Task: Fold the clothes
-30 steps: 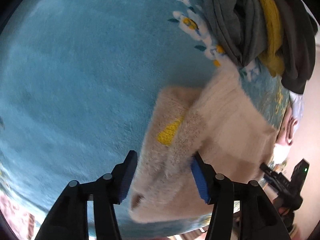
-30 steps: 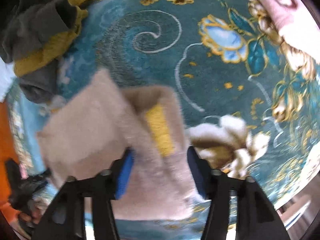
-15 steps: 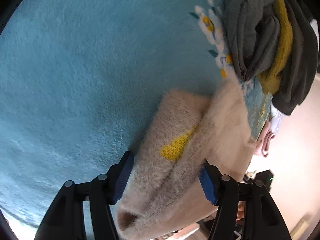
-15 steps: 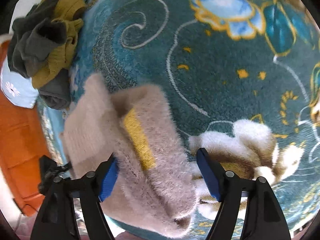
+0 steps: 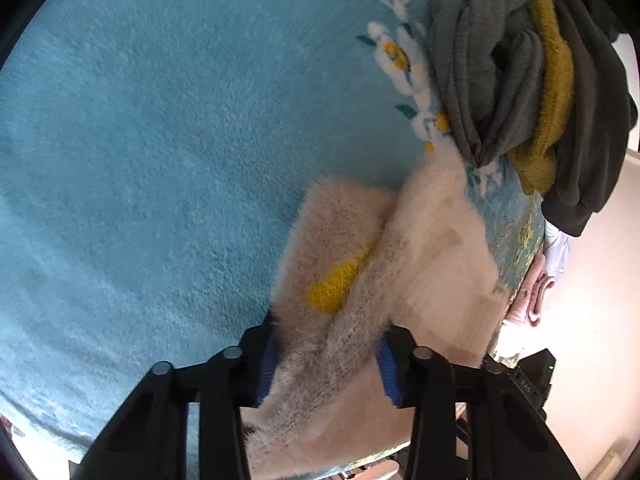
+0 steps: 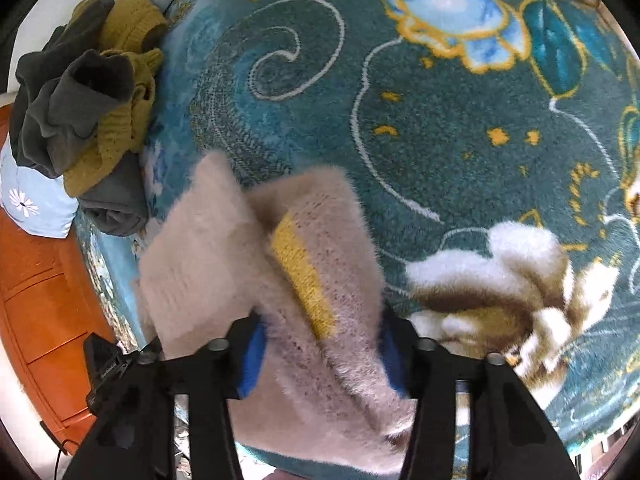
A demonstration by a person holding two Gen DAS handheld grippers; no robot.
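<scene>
I read the left gripper jaws as narrowed, blue pads pressing both flanks of the folded cream fuzzy sweater – gripped. Right gripper: same, pads against the sweater at its yellow patch. It lies on the teal floral blanket, near the grey-and-mustard clothes pile. Sweater's near edge cut off – both views.
</scene>
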